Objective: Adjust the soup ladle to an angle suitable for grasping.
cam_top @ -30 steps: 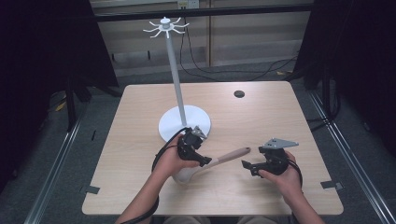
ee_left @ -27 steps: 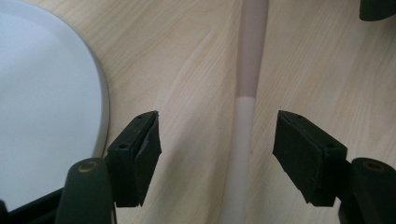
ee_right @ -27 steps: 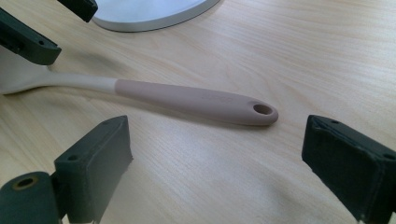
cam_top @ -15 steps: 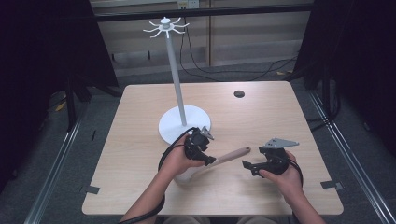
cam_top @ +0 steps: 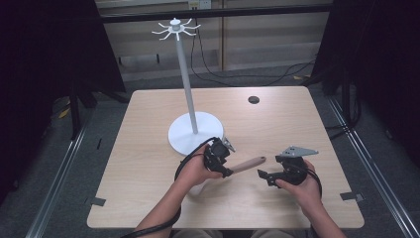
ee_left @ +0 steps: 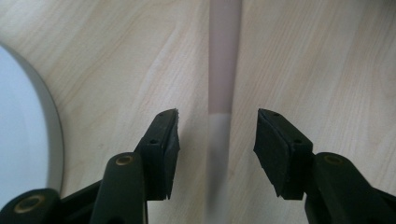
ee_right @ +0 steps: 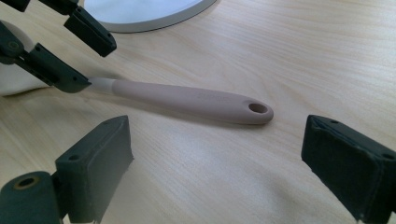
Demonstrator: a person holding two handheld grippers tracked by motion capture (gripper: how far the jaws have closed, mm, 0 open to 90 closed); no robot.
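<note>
A: Left claw straddles the spatula neck, jaws half-spread and just been closing, pads not yet touching it. Spatula lies flat on the bench.

B: Axis?

A: Seen from my left claw, the handle runs straight toward 12 o'clock. Right claw hangs spread wide, empty, handle tip just beyond it at 12. Left is nearer. Stand base farther out.

Left tongs stand apart, jaws having just been closing, astride a pinkish-beige handle lying on the wooden desk; pads clear of it. White round base at left edge.
</note>
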